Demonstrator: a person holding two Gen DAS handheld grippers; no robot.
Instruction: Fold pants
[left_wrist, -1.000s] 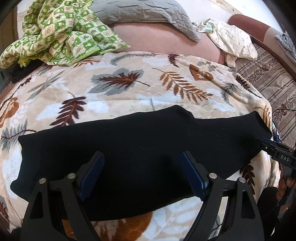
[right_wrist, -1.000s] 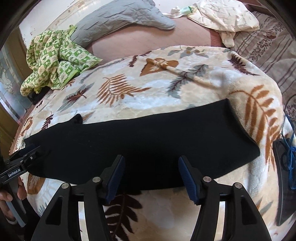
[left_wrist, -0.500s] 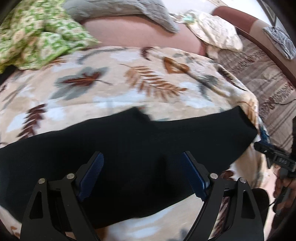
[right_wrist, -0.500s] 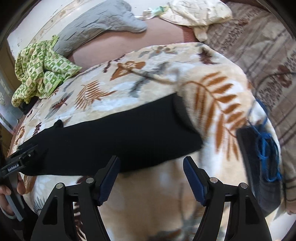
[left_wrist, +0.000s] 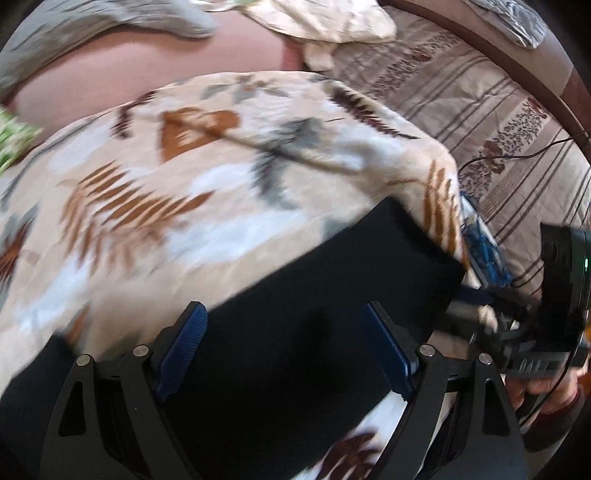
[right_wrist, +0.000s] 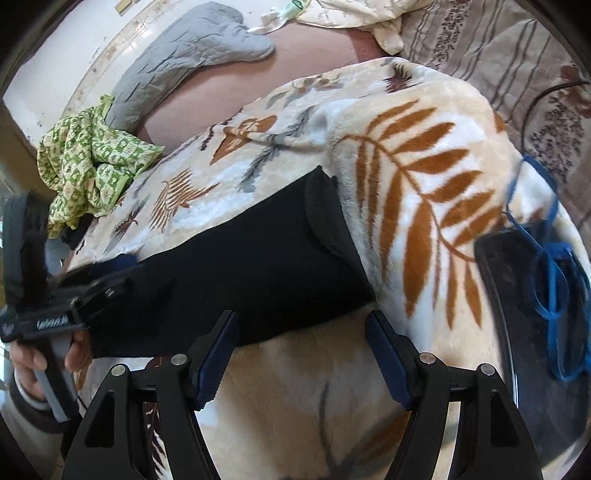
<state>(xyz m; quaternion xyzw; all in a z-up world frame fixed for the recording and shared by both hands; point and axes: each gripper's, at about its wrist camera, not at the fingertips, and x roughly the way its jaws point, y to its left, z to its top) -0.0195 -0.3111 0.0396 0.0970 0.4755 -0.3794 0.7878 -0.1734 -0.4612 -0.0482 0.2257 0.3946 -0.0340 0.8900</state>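
While both pairs of jaws stand apart and empty, the right gripper (right_wrist: 301, 356) — just opened wider — hovers over the leaf-print blanket (right_wrist: 424, 177), pants (right_wrist: 258, 266) end at 12 o'clock. Left gripper (left_wrist: 284, 350) hangs above the black pants mid-length; green cloth (right_wrist: 88, 166) lies at 10 o'clock.

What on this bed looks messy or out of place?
The black pants lie flat on the leaf blanket, their right end flipped over. A green patterned cloth sits crumpled at the far corner, and blue cord lies tangled at the edge.
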